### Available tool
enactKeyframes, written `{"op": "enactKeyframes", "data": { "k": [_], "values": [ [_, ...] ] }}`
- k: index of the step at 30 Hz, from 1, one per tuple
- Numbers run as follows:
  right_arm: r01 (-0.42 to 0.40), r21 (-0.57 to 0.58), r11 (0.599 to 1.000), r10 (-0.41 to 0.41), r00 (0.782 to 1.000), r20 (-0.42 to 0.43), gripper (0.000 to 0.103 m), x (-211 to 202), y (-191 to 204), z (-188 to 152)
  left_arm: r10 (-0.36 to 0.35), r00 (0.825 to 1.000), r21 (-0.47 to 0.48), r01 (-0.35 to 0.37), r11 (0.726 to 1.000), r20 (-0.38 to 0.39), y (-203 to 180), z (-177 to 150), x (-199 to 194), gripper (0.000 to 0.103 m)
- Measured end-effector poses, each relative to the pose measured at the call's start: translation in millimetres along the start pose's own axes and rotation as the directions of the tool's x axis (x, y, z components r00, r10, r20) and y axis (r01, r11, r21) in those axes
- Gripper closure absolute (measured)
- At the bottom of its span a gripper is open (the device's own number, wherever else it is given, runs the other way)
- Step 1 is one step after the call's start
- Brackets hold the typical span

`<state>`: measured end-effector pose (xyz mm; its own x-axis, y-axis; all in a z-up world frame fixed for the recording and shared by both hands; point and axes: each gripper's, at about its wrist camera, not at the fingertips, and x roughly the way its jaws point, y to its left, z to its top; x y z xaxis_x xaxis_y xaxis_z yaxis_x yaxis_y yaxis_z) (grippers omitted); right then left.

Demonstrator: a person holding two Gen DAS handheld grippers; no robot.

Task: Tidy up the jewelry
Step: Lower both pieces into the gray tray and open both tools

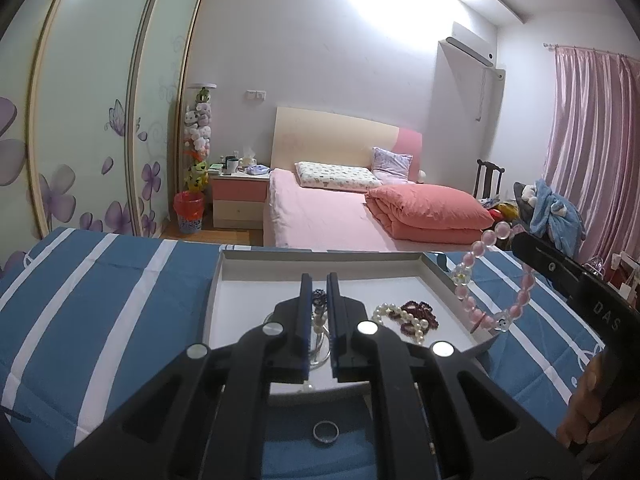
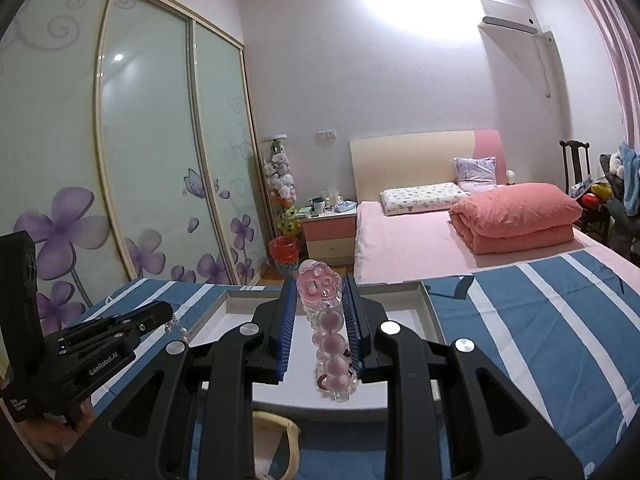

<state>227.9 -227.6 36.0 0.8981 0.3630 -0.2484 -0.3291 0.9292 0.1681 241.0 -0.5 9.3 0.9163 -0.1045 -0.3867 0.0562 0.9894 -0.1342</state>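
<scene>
my right gripper (image 2: 320,304) is pinched on the pink bead bracelet (image 2: 328,332), so i'm mid-carry with it hanging over the right edge of the white tray (image 1: 256,276). my left gripper (image 1: 319,300) has its fingers squeezed nearly together on a beaded strand (image 1: 319,312) that dangles over the tray too. looks like i'm in the drop-off step for both. next move, i reckon, is to lower each one onto a bare bit of tray and let go gently so they don't tangle with the pearl bracelet (image 1: 400,318) and dark red bead bracelet (image 1: 418,314) already lying in there. the pink one is chunky translucent beads with a clear flower charm. a ring (image 1: 325,433) sits on the blue striped cloth (image 1: 100,292) outside the tray, probably next.
</scene>
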Motion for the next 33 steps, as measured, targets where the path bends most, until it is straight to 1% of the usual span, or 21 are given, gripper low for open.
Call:
{"op": "enactKeyframes", "data": {
  "k": [9,14,23,33],
  "values": [
    [0.001,-0.023,1.000,-0.002,1.000,-0.016,0.079,23,0,0,0.000,1.000,-0.006,0.000,1.000,-0.006,1,9,20,0.095],
    [0.002,-0.018,1.000,-0.003,1.000,-0.031,0.079,33,-1,-4,0.000,1.000,-0.007,0.000,1.000,-0.006,2,13,29,0.095],
    [-0.005,0.015,1.000,0.006,0.995,-0.099,0.079,60,-9,-12,0.000,0.999,-0.007,-0.001,1.000,-0.036,4,10,56,0.095],
    [0.000,0.042,0.999,0.006,0.989,-0.149,0.078,78,-14,-17,-0.001,0.998,-0.016,0.000,1.000,-0.069,9,4,76,0.095]
  ]
}}
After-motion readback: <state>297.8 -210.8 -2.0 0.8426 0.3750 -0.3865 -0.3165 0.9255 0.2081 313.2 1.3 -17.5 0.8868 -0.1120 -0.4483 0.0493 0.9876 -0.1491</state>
